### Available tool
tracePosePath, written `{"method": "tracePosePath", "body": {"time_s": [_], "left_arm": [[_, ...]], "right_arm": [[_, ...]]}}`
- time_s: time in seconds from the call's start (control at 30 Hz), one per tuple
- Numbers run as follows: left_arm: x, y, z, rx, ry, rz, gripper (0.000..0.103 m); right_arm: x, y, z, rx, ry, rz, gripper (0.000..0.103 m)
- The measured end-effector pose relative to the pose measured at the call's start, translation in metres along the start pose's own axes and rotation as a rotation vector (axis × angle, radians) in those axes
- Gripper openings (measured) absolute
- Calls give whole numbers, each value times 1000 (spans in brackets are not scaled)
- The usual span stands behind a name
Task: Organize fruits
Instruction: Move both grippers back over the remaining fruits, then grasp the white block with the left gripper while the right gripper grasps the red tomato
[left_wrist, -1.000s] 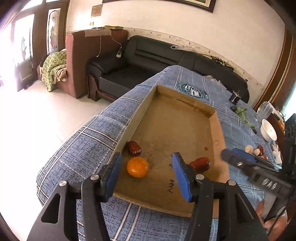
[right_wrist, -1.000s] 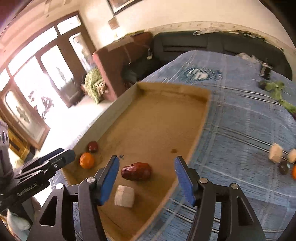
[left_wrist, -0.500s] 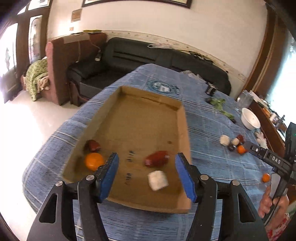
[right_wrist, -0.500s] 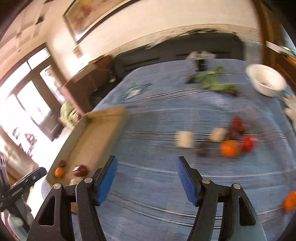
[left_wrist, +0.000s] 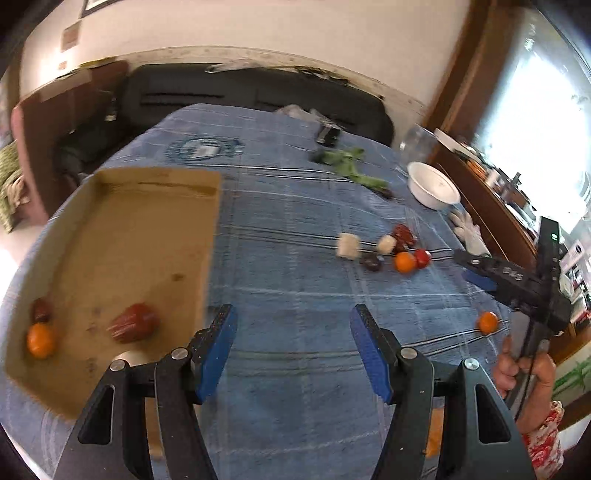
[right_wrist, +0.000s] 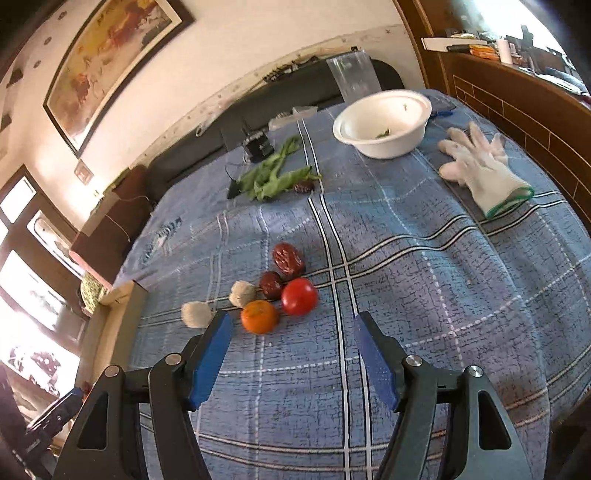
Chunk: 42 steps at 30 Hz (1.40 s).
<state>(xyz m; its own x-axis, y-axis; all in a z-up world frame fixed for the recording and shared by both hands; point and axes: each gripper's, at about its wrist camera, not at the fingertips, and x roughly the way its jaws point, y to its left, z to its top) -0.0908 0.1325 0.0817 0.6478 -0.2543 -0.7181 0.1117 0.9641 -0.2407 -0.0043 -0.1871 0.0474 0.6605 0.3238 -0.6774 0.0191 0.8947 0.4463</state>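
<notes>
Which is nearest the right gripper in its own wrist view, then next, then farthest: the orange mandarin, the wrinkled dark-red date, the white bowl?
1. Orange mandarin: just ahead of the right gripper, toward its left finger.
2. Wrinkled dark-red date: farther back, behind the round red tomato.
3. White bowl: far end of the blue plaid cloth, up and right.

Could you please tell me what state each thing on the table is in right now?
Left gripper: open, empty.
Right gripper: open, empty.
Cardboard tray: open-topped, partly filled.
White bowl: upright, nearly empty.
Glove: lying flat.
Tomato: loose on the cloth.
Orange: loose on the cloth.
</notes>
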Motion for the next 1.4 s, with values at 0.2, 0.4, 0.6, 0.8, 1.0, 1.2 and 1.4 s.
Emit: {"method": "tracePosePath", "body": {"time_s": [0.2,0.4,0.6,0.8,1.0,1.2,1.4], "left_arm": [[53,-22,28,-19,30,-40,63],[110,-36,52,-29,54,-37,62],[157,-43,59,-37,118,-65,50],[167,-49,53,19,116,-77,25],[167,-51,49,44,88,-76,25],[167,-59,47,100,69,-55,31],[166,-48,48,41,83,-103,22]], "right_arm": [[35,5,6,2,36,-13,73],[55,5,9,-13,36,-29,67],[61,-7,11,3,43,-20,63],[67,-1,10,-27,52,-21,52],[66,6,7,-62,36,-55,43],[68,3,6,-50,36,-41,43],[65,1,6,-39,35,-23,32]]}}
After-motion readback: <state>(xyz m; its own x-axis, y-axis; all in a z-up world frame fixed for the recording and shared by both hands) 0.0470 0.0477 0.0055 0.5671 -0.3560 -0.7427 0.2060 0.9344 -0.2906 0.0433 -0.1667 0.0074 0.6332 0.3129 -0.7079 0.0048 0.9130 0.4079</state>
